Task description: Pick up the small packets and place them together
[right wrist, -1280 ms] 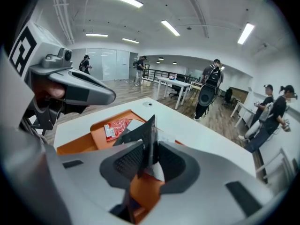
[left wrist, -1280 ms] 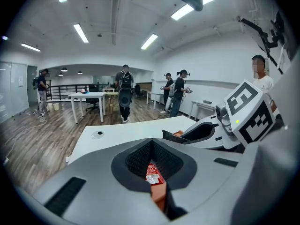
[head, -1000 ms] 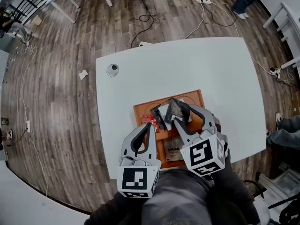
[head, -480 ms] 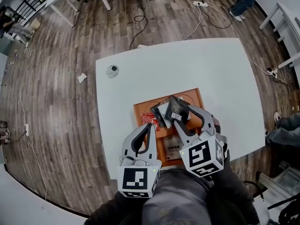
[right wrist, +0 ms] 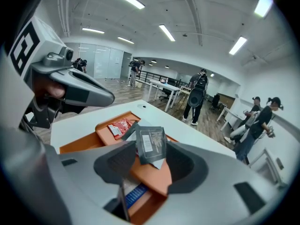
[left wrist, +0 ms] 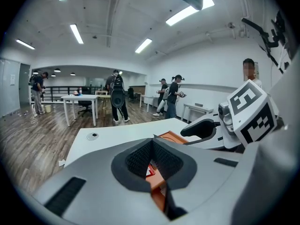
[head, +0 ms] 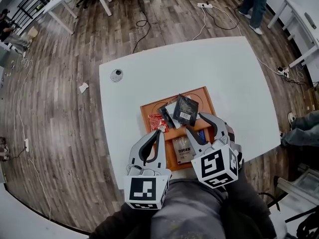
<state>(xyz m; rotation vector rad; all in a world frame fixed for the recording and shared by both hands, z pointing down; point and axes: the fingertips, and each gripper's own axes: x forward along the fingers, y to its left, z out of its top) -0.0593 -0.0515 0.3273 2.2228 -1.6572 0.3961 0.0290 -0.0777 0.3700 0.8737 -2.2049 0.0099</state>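
On the orange tray (head: 203, 99), near your edge of the white table (head: 224, 68), the small packets lie in a loose heap. Your left gripper (head: 160, 133) angles gently down at the tray's left side, jaws pressed together on nothing. Just ahead sits the red packet (head: 158, 121), then the dark packet (head: 185, 109) topping the pile. It looks light, thin and likely slick, so take a free corner or edge. Your right gripper (head: 198, 125) tips down steeper just short of it, jaws spread wide, empty.
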